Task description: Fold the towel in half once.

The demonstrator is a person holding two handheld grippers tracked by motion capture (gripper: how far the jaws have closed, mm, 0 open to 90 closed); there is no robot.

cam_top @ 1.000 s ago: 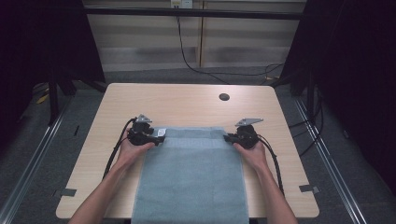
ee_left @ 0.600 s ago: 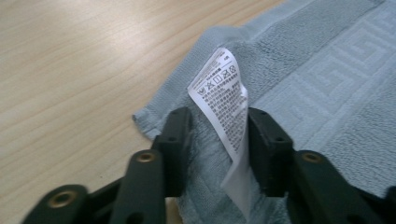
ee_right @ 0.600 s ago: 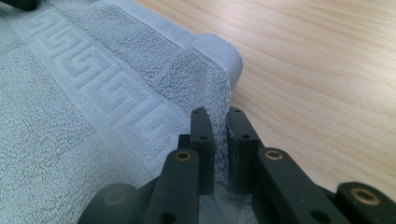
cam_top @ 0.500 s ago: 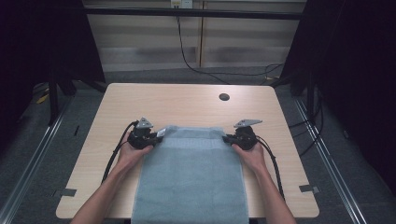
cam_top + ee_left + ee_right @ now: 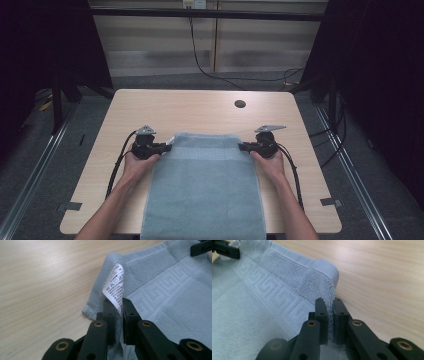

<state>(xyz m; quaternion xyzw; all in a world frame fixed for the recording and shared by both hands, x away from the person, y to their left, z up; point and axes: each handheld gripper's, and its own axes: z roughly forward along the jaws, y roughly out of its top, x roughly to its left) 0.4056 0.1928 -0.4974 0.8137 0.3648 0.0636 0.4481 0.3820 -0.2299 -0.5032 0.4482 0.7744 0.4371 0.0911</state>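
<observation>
The grey towel (image 5: 202, 190) lies flat on the counter (image 5: 200, 112), its near end hanging over the edge. The left hand-held gripper (image 5: 119, 305) has just closed on the far left corner with the care label (image 5: 115, 285) between its jaws, and the right hand-held gripper (image 5: 329, 305) is clamped on the far right corner. For a good fold I would lift both corners together and level — keeping the far hem taut — so the cloth does not slip or twist.

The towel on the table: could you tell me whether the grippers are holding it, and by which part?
Yes. The left gripper has just closed on the towel's far left corner with its care label; the right gripper pinches the far right corner.
</observation>
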